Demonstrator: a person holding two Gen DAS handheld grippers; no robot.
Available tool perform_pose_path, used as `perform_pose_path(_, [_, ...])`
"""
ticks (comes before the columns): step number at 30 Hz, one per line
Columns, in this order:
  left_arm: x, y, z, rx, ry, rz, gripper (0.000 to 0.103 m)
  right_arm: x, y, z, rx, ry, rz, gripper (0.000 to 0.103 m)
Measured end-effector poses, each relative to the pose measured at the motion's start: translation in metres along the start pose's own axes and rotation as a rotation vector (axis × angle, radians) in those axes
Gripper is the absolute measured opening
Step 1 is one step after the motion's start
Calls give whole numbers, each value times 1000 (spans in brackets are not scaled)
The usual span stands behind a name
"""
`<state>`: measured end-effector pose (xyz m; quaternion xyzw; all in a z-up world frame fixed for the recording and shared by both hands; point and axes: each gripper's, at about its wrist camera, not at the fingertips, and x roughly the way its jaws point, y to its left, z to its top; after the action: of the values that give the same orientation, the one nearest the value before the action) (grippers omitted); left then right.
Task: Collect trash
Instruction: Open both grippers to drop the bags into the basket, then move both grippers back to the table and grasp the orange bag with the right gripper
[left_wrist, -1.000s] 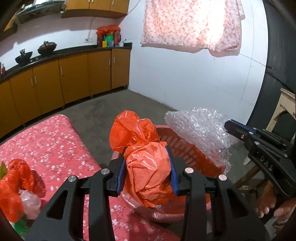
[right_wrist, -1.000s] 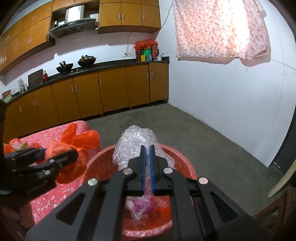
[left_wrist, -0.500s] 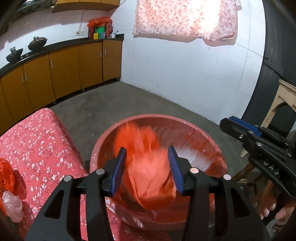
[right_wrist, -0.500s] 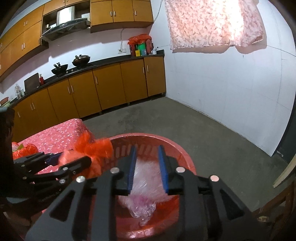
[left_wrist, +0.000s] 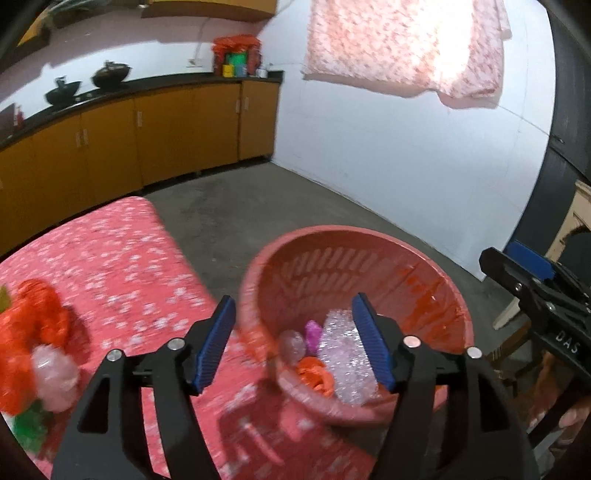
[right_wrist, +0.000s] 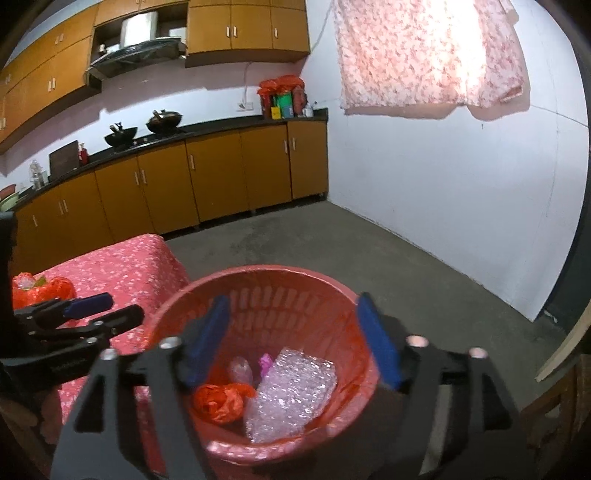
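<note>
Red plastic basket (right_wrist: 258, 291), slatted wall, sitting at the near right of the tabletop (left_wrist: 110, 251), which is wearing a pink floral cloth. Contents now lying on its floor: one bubble wrap sheet (right_wrist: 291, 391), one crumpled orange plastic bag (right_wrist: 218, 400), plus a small pink scrap and a clear rounded item, too small to identify.

Left tool (left_wrist: 293, 347): jaws opening, nothing between the blue pads; a second ago it was clamping the orange bag above the basket.

Right tool (right_wrist: 291, 339): jaws opening wide, empty, hovering over the basket; a second ago it was pinched shut on the bubble wrap.

Both pieces are therefore counting as collected.

Remaining: a pile of orange plastic, a pale clear wad and green bits (left_wrist: 33, 354) sitting at the left of the tabletop, well apart from the basket, likely next for pickup.
</note>
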<state>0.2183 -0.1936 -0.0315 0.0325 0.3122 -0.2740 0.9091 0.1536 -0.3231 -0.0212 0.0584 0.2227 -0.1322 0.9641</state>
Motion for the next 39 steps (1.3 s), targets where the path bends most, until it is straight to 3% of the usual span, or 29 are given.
perform_pose_path(2, [-19, 10, -5, -10, -25, 34, 73, -6, 11, 0, 7, -21, 7, 96])
perform_pose_path(4, [-43, 24, -11, -22, -51, 71, 77, -7, 21, 0, 13, -21, 30, 98])
perform_pose_path(12, [-129, 80, -39, -80, -136, 268, 89, -13, 95, 2, -48, -6, 178, 99])
perform_pose_path(19, [-182, 146, -77, -158, -157, 508, 94, -16, 188, 4, -93, 37, 371, 87])
perform_pose_path(24, [-202, 188, -100, -228, -148, 615, 96, -17, 251, 0, -142, 65, 445, 81])
perform_pose_path(32, [-221, 236, -128, -316, -144, 680, 97, -14, 315, -5, -197, 94, 486, 80])
perform_pose_path(39, [-221, 249, -132, -347, -134, 680, 97, 2, 348, -12, -270, 119, 433, 70])
